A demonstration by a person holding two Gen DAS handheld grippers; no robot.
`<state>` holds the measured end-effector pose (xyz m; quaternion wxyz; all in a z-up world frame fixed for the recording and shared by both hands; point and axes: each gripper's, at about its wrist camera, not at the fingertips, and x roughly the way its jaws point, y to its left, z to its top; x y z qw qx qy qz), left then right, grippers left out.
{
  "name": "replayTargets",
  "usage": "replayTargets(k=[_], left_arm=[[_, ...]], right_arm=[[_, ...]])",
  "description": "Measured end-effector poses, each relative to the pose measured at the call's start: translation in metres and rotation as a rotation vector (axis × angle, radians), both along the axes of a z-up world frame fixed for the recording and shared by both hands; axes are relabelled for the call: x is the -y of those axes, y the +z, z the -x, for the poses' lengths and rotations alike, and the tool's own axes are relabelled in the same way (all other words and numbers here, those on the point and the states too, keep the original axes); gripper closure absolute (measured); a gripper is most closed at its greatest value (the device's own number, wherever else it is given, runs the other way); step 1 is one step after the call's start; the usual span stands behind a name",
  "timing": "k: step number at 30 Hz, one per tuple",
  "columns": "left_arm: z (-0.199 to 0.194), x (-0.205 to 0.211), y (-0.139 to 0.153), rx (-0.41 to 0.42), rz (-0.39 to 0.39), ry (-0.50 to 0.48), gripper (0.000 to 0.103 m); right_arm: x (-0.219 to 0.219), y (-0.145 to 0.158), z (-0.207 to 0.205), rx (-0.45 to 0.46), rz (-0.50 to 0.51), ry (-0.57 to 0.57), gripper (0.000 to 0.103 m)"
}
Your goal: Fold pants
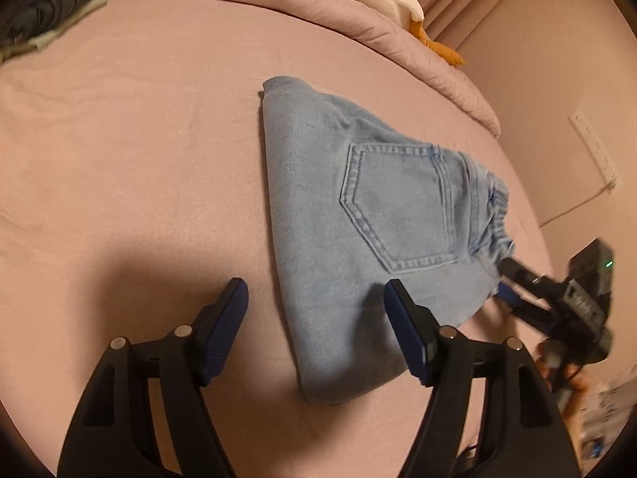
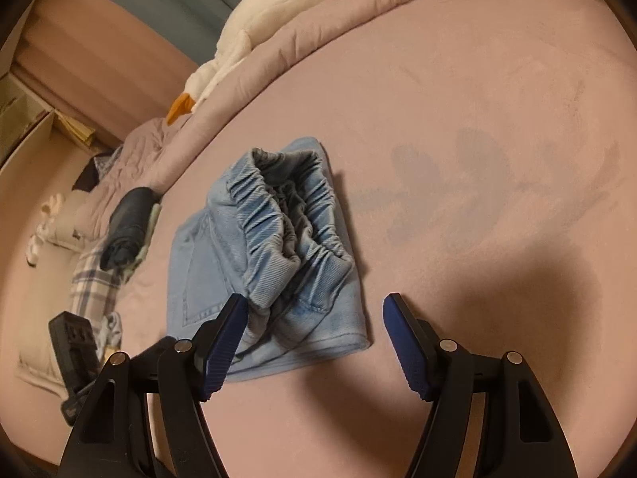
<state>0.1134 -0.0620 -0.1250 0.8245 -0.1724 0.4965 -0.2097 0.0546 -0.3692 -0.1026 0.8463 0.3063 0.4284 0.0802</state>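
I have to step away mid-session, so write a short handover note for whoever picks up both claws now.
Left claw: open, empty, at the folded edge of the pants.
Right claw: open, empty, at the elastic waistband.
Pants lie folded into a compact stack on the pink bed, back pocket up.
Done: folding looks complete.
Left: perhaps flatten the bunched waistband, then withdraw.
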Motion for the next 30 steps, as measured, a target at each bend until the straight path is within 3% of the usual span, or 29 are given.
replayTargets(k=[8, 22, 30], left_arm=[[-0.013, 0.001, 0.001, -0.052, 0.115, -0.033, 0.029], [-0.032, 0.012, -0.002, -0.022, 0.107, -0.079, 0.028], [-0.046, 0.019, -0.003, -0.016, 0.116, -0.091, 0.021]], right_arm=[[0.001, -0.007, -0.017, -0.009, -0.087, 0.061, 0.027], [-0.012, -0.007, -0.049, -0.005, -0.074, 0.123, 0.019], [-0.018, -0.005, -0.065, -0.003, -0.047, 0.158, 0.014]])
